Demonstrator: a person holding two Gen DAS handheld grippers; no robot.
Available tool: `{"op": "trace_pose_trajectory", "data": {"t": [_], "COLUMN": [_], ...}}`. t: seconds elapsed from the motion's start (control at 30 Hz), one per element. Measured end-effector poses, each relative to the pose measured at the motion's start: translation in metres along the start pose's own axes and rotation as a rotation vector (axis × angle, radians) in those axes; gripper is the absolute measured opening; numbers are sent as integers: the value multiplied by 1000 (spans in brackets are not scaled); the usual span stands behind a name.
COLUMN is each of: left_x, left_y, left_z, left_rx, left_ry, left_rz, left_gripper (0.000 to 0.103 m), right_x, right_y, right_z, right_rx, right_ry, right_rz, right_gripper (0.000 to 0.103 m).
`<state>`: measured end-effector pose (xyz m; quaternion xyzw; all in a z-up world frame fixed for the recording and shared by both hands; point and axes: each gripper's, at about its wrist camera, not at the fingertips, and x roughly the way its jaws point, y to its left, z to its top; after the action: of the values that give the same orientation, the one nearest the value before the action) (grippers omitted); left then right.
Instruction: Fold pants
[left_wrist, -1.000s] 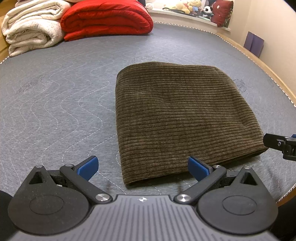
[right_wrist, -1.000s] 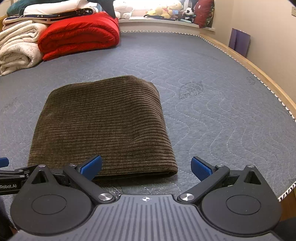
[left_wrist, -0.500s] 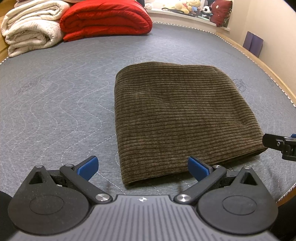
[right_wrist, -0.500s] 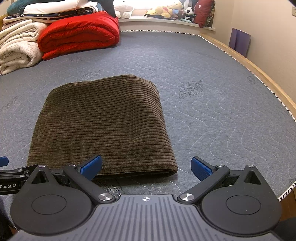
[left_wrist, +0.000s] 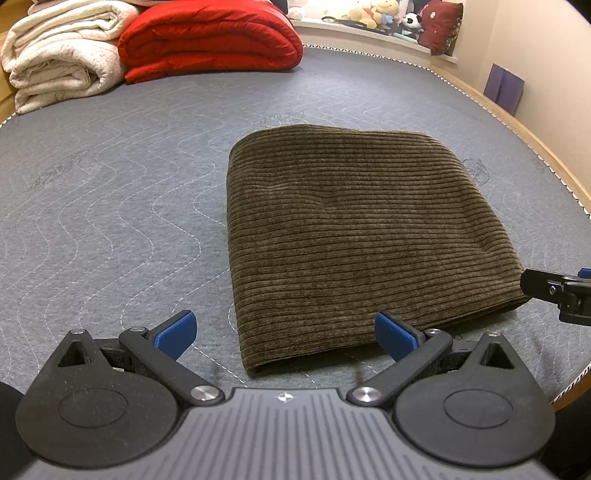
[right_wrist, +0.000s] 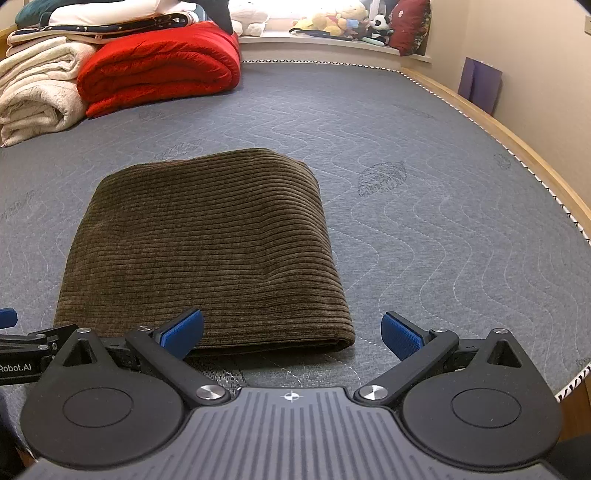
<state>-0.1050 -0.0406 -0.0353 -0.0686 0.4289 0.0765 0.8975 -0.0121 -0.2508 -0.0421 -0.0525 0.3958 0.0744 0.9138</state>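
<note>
Brown corduroy pants (left_wrist: 354, 236) (right_wrist: 207, 243) lie folded into a flat rectangle on the grey quilted mattress (left_wrist: 110, 192) (right_wrist: 443, 221). My left gripper (left_wrist: 284, 336) hovers open just short of the fold's near left corner, nothing between its blue pads. My right gripper (right_wrist: 291, 332) stands open before the near right corner, also empty. The tip of the right gripper shows at the right edge of the left wrist view, and the tip of the left gripper at the left edge of the right wrist view.
A folded red duvet (left_wrist: 210, 37) (right_wrist: 159, 74) and rolled cream blankets (left_wrist: 59, 55) (right_wrist: 33, 99) sit at the mattress's far left. Plush toys (left_wrist: 380, 11) (right_wrist: 332, 22) line the window ledge. A wooden bed frame (left_wrist: 535, 147) (right_wrist: 517, 147) borders the right side.
Both grippers have stayed open and nearly still; the views drift very slightly, and the pants lie unchanged.
</note>
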Motion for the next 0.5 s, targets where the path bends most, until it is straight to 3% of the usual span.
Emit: {"op": "trace_pose_trajectory", "data": {"t": [0.5], "left_x": [0], "left_y": [-2], "left_z": [0], "left_rx": [0], "left_ry": [-2], "left_rz": [-5], "left_gripper": [103], "right_x": [-1], "right_y": [2], "right_z": [0], "right_rx": [2], "right_ry": [0], "right_rz": [-3], "right_gripper": [102]}}
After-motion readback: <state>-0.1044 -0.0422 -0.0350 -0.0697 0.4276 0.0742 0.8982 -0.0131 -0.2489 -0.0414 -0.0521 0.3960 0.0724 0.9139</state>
